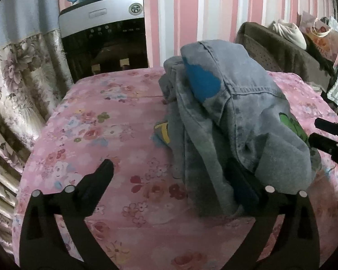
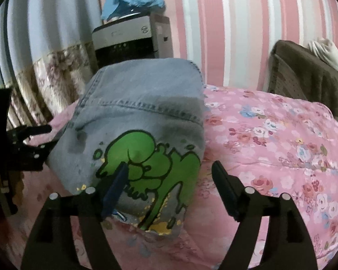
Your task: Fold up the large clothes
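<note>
A grey denim garment (image 1: 232,117) with blue, yellow and green cartoon prints lies bunched in a heap on the pink floral bedcover (image 1: 97,130). My left gripper (image 1: 171,175) is open wide. Its left finger (image 1: 101,175) is over bare cover, and its right finger is partly buried under the garment's near hem. In the right wrist view the garment (image 2: 142,117) shows its green print. My right gripper (image 2: 171,171) is open too. Its left finger (image 2: 118,180) overlaps the print, and its right finger (image 2: 223,180) stands just past the garment's right edge, above the bedcover (image 2: 270,139).
A silver and black appliance (image 1: 103,33) with a blue cloth on top stands behind the bed by the striped wall. A floral curtain (image 1: 18,83) hangs at the left. A brown covered chair (image 1: 281,51) with bags sits at the right. The bed's edges fall away left and near.
</note>
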Tool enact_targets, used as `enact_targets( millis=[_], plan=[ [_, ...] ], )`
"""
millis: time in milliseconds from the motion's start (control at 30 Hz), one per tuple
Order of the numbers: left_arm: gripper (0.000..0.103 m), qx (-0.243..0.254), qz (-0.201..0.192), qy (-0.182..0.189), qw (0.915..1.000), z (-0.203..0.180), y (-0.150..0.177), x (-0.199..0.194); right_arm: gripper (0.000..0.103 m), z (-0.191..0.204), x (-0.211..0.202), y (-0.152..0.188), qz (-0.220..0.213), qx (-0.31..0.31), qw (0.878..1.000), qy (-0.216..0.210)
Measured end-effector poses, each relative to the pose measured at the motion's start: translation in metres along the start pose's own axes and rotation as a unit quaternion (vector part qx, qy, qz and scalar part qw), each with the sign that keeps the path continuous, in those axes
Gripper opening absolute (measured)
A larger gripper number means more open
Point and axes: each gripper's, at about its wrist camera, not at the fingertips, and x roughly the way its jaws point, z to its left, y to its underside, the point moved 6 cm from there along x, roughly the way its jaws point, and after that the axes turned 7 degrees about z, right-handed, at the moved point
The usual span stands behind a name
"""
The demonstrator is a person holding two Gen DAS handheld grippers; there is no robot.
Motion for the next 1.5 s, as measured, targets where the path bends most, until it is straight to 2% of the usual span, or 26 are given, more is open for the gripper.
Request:
enact_targets(
  millis=[67,133,467,767,933,1100,1200,1333,1400,1500],
  plan=[
    [0.1,-0.001,0.002,-0.002,1.0,-0.001,0.0,-0.001,0.086,-0.006,-0.001,-0.001,-0.005,0.01,1.0,0.006],
    [0.1,-0.003,0.005,-0.002,1.0,-0.001,0.001,-0.001,0.088,-0.008,-0.003,0.0,-0.01,0.016,1.0,0.007],
    [0.1,-0.001,0.01,-0.01,0.9999,-0.002,0.009,0.012,0.089,-0.013,0.0,0.002,0.005,0.03,1.0,-0.001],
    [0.1,-0.029,0.031,0.017,0.999,0.0,0.015,0.014,0.091,-0.015,0.003,0.006,0.017,0.033,0.999,-0.004],
    [0.1,-0.006,0.025,0.006,0.9997,-0.008,0.016,0.014,0.093,-0.018,0.006,0.006,0.028,0.044,0.999,-0.008],
    [0.1,-0.009,0.032,0.028,0.9991,-0.006,0.017,0.025,0.093,-0.023,0.011,0.008,0.037,0.046,0.998,0.005],
    [0.1,-0.02,0.044,0.05,0.9976,-0.003,0.018,0.03,0.093,-0.024,0.014,0.009,0.044,0.055,0.997,-0.005],
    [0.1,-0.007,0.031,0.023,0.9992,-0.01,0.023,0.024,0.093,-0.021,0.018,0.01,0.051,0.049,0.997,-0.01],
    [0.097,0.001,0.03,0.021,0.9993,-0.013,0.023,0.022,0.093,-0.019,0.019,0.011,0.053,0.048,0.997,-0.018],
    [0.093,-0.001,0.034,0.043,0.9985,-0.012,0.022,0.024,0.093,-0.017,0.023,0.012,0.055,0.046,0.997,-0.031]
  ],
)
